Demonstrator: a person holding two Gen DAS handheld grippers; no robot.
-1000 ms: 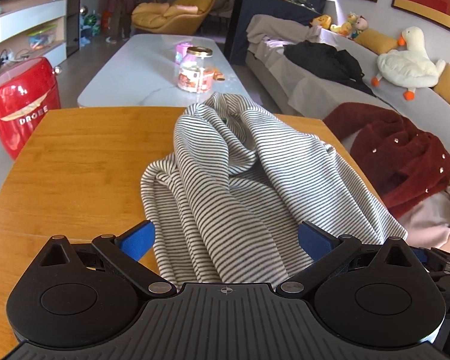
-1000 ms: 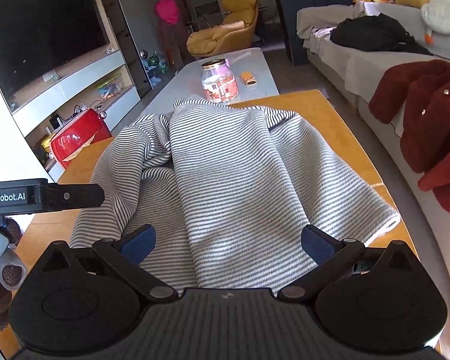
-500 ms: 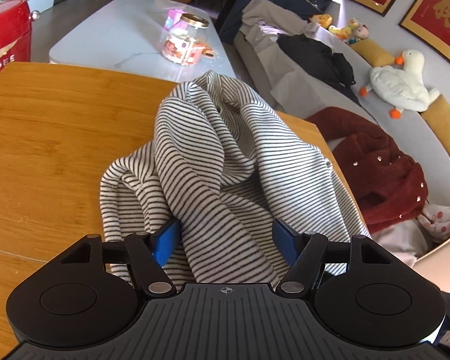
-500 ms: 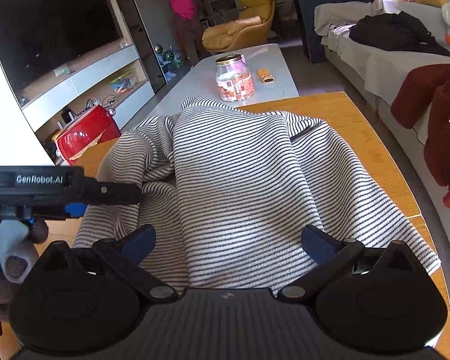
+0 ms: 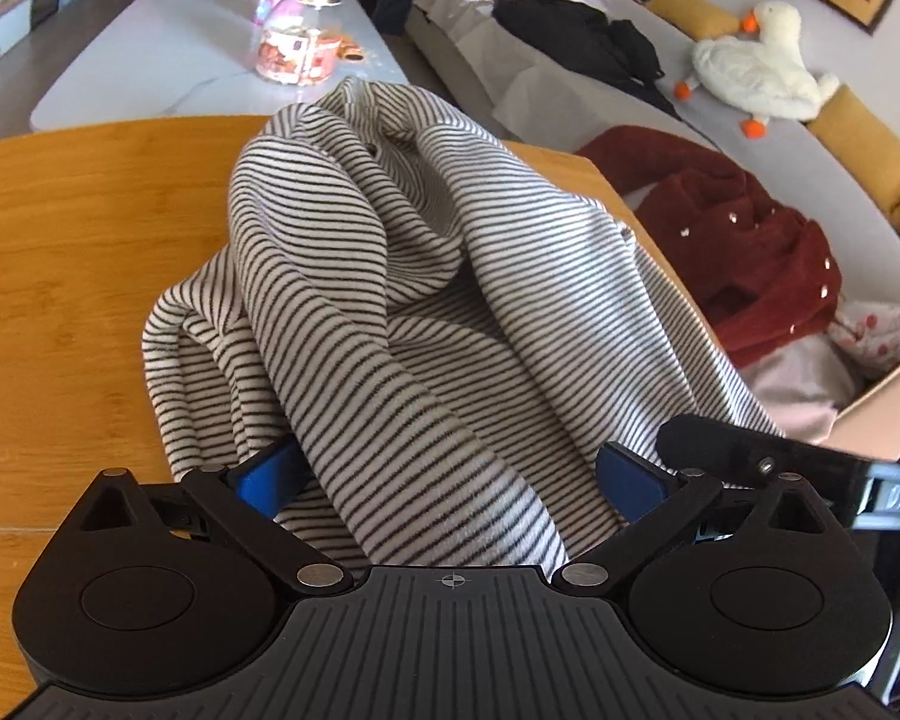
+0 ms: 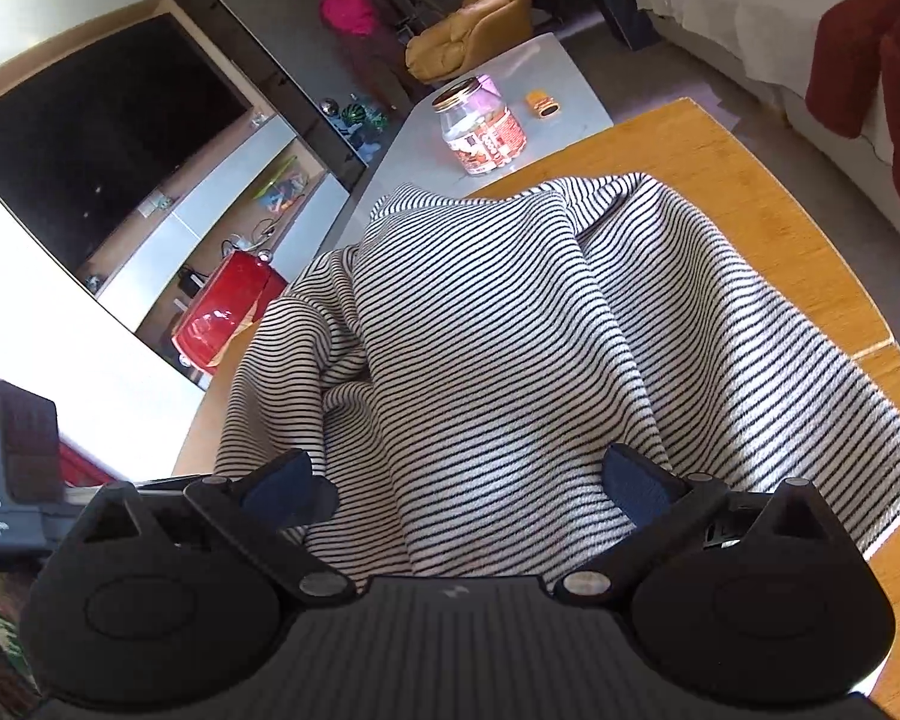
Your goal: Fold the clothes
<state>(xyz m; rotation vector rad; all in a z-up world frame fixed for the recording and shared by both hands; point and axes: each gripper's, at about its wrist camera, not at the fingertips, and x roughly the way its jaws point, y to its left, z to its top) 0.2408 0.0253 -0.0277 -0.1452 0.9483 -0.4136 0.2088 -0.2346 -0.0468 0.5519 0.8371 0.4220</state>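
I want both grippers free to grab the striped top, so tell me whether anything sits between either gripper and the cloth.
Nothing visible does. The striped top lies bunched on the wooden table, its near edge between the opening jaws of the left gripper and the spread jaws of the right gripper. No other object covers it.

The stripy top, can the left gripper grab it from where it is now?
Probably yes. The left gripper is opening, and a fold of the striped top already lies between its blue fingers on the wooden table. Nothing blocks it.
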